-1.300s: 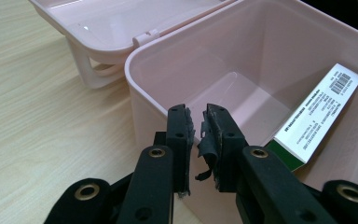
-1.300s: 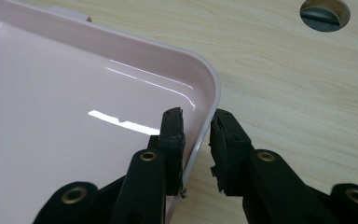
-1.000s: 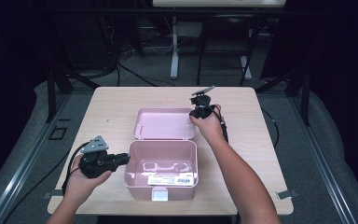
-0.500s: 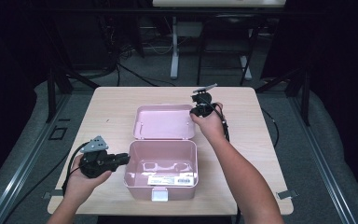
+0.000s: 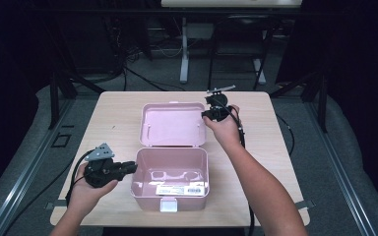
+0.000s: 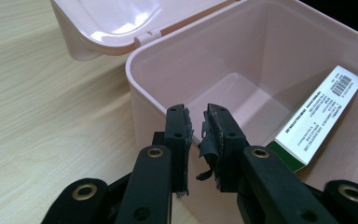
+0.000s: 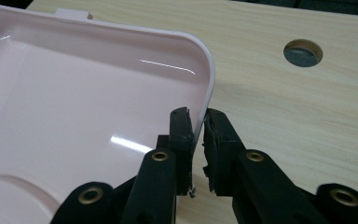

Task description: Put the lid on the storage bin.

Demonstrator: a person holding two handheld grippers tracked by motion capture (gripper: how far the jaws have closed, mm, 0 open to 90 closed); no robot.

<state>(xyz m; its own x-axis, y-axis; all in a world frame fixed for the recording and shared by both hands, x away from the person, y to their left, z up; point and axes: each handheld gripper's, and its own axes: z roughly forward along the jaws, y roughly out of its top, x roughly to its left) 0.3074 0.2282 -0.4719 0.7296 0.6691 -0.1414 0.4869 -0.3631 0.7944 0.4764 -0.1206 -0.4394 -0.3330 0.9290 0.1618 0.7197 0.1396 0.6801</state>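
Observation:
A pink plastic box [image 5: 145, 196] stands open on the wooden table, its lid [image 5: 172, 125] folded back flat on the far side. My left gripper [image 5: 134, 168] is at the box's left wall; in the left gripper view the box rim [image 6: 137, 86] runs into the left gripper [image 6: 196, 123], whose jaws are shut on that wall. My right gripper [image 5: 204, 114] is at the lid's right edge; in the right gripper view the lid [image 7: 74, 93] has its rim pinched in the right gripper [image 7: 196, 123]. A white barcode label [image 6: 319, 121] lies against the box's front wall.
The light wooden table [image 5: 113, 118] has bare room left and right of the box. A round cable hole [image 7: 303, 52] sits in the tabletop beyond the lid. A latch tab [image 5: 170, 205] sticks out at the box's front. Dark floor and stands surround the table.

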